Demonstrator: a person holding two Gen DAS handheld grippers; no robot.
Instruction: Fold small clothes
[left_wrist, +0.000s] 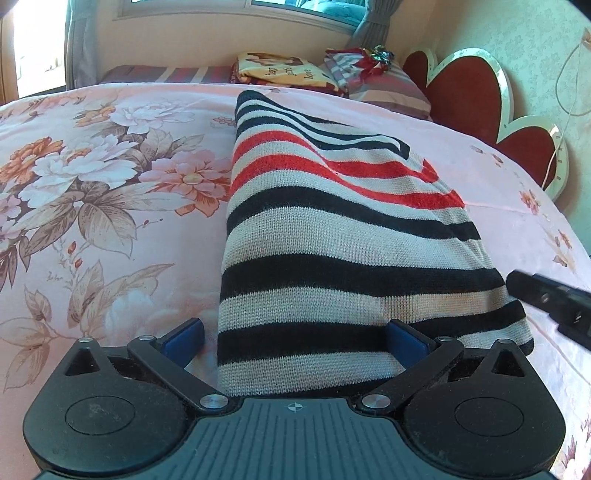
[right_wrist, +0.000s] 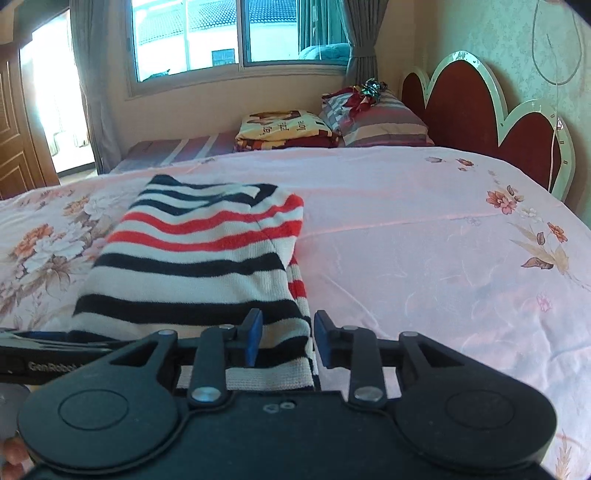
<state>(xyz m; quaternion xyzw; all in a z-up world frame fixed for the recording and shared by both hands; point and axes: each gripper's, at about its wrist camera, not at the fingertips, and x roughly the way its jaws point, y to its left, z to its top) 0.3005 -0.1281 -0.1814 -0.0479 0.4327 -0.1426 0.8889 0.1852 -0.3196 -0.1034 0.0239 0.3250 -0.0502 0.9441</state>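
While the striped sweater (left_wrist: 332, 236) lies folded on the bedspread (left_wrist: 110, 166), both the left gripper (left_wrist: 295, 336) and right gripper (right_wrist: 287, 338) stand spread apart around its near edge.

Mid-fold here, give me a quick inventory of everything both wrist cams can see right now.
Striped sweater: one, cream with navy and red stripes, folded lengthwise on the bed.
Bedspread: one, pink with floral print, under the sweater.
Folded blanket: one, yellow and dark red, far side of the bed.
Pillow: one, striped purple and cream, by the headboard.
Headboard: one, dark red with white scalloped trim, right.
Window: one, grey curtains, back wall.
Left tongs: open, straddling the sweater's near edge.
Right tongs: open, around the sweater's near right corner.
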